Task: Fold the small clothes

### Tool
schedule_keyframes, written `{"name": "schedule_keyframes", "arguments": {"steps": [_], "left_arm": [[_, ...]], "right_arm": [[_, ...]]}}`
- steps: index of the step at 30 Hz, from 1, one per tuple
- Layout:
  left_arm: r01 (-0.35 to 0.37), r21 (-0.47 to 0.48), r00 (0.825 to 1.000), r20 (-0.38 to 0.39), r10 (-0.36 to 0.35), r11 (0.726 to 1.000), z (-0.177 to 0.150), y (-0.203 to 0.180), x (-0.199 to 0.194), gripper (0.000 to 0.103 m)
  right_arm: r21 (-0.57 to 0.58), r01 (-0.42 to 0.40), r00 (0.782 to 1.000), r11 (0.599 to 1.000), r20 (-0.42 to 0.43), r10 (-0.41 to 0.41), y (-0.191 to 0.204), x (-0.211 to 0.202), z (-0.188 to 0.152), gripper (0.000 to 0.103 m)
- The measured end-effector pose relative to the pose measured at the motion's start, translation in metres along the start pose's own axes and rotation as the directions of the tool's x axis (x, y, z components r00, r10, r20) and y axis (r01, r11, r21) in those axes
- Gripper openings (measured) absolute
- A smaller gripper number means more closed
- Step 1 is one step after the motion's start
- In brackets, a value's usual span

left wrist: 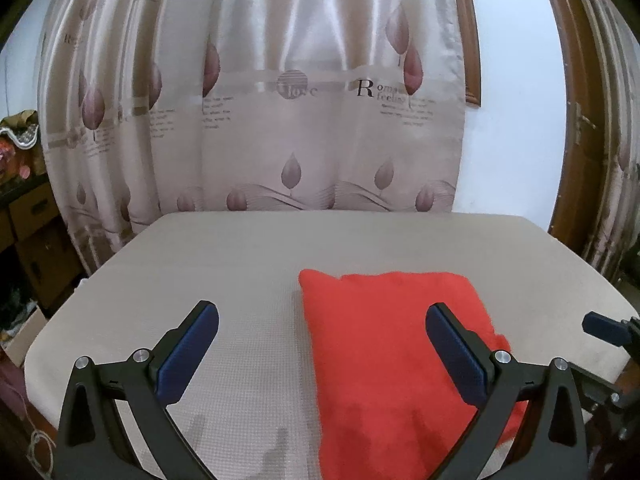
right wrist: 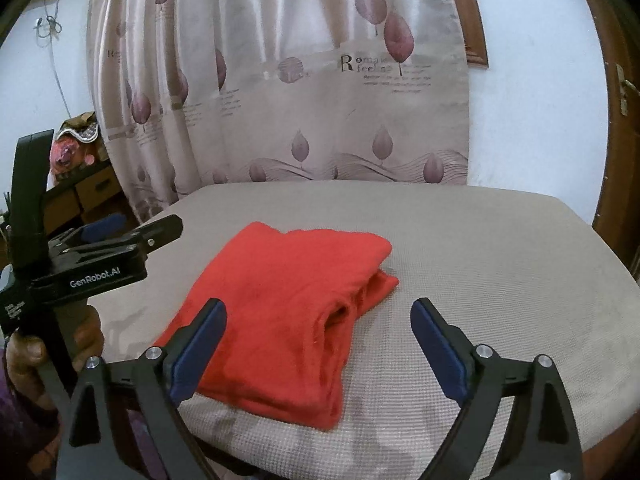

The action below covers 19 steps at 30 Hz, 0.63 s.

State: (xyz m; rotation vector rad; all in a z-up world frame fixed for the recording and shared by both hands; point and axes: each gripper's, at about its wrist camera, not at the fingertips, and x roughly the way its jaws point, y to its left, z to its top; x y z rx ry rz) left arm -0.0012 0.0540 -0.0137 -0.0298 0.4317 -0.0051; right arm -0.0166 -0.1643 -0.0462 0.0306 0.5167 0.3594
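A red garment lies folded in a neat stack on the beige table; in the right wrist view its layered open edges face right. My left gripper is open and empty, held above the table's near edge, with its right finger over the garment. My right gripper is open and empty, held above the garment's near right part. The left gripper's body shows at the left of the right wrist view. One fingertip of the right gripper shows at the right edge of the left wrist view.
A patterned beige curtain hangs behind the table. A brown door frame stands at the right. Cardboard boxes and clutter sit at the left. The table's cover runs bare to the right of the garment.
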Motion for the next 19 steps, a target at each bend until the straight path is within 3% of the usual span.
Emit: {"name": "schedule_keyframes", "arguments": {"steps": [5, 9, 19], "left_arm": [[0.012, -0.018, 1.0, -0.014, -0.012, 1.0, 0.0, 0.002, 0.003, 0.103], [-0.048, -0.031, 0.999, -0.028, 0.047, 0.998, -0.005, 0.002, 0.008, 0.103], [-0.064, -0.018, 0.997, -0.046, 0.064, 0.998, -0.011, 0.001, 0.012, 0.103]], "right_arm": [[-0.003, -0.006, 1.0, 1.0, -0.01, 0.006, 0.001, 0.002, -0.001, 0.094], [0.003, -0.008, 1.0, 1.0, -0.017, 0.008, 0.001, 0.002, -0.003, 0.094], [0.002, 0.004, 1.0, 1.0, -0.005, -0.004, -0.001, 0.001, -0.001, 0.096]]}}
